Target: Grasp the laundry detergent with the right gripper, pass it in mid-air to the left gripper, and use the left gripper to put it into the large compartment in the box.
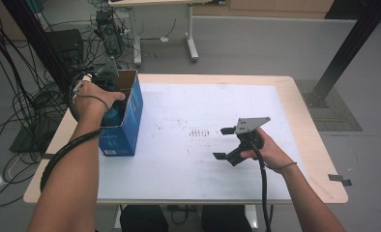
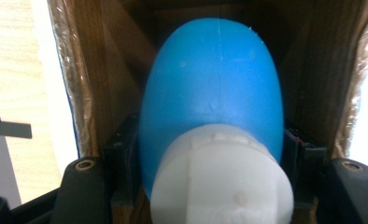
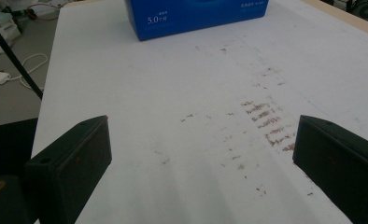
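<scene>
White sheeting is covering the pale wooden counter, and rusty brown scuff marks are streaking its middle. Nearest the person, the right gripper is hovering low over that bare white stretch, held in the right hand, its grey three-cornered plate riding on top and its black cable trailing back toward the forearm. In the right gripper view its 2 black jaws are standing wide apart with nothing between them, just the scuffed sheet below.

Farther off, at the counter's left edge, the blue cardboard box is sitting upright with its top flaps open; white print is showing on its side in the right gripper view. The left hand is reaching down over the box's open top, taking the left gripper inside. In the left gripper view the blue bottle with its white cap is lying between brown cardboard walls, cap end nearest the camera, and the 2 jaws are pressing on either flank of the bottle, clamped on it inside the box.

Beyond the counter, cables are tangling across the grey floor.
</scene>
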A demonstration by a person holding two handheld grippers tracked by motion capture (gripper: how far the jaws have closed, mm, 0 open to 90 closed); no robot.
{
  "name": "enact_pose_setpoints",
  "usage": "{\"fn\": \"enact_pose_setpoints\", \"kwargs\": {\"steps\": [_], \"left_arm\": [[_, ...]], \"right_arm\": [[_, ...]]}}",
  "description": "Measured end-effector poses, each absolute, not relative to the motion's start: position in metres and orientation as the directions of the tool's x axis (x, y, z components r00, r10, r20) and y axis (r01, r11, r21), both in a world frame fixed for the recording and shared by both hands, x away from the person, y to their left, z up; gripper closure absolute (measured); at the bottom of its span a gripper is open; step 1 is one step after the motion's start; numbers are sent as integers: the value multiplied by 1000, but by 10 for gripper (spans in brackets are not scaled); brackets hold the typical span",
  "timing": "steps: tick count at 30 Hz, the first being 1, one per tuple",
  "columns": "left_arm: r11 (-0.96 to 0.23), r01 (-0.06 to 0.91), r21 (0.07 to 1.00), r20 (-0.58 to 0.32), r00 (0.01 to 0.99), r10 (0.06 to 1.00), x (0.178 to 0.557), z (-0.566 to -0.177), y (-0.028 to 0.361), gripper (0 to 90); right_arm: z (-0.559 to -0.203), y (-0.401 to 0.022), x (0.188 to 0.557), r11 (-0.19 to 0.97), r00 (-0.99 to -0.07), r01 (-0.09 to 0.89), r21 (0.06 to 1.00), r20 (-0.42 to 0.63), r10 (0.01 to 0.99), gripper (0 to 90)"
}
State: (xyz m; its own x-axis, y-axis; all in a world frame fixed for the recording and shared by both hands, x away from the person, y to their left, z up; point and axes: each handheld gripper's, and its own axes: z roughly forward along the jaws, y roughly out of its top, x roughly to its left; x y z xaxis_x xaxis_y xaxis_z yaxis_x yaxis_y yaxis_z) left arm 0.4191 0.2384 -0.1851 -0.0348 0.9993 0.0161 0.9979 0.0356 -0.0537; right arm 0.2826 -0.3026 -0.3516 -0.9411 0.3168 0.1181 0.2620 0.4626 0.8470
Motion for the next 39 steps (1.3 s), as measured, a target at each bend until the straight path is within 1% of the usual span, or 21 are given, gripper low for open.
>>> {"fn": "enact_pose_setpoints", "kwargs": {"steps": [7,17,30,36,39], "left_arm": [[43,998,-39,16,-43,999,417,-176,239,343],[51,998,-21,-11,-51,999,413,-160,243,336],[33,999,-9,3,-33,999,408,-139,234,312],[30,999,12,29,-31,999,402,-123,229,266],[29,999,15,28,-29,999,401,-118,228,240]], "right_arm": [[-351,-302,283,462,-941,262,847,118,316,43],[-351,-301,282,460,-943,257,850,115,313,43],[-348,-299,280,458,-946,246,854,108,307,43],[-348,-300,279,453,-946,244,858,107,306,43],[-347,-301,278,451,-946,242,859,106,307,43]]}}
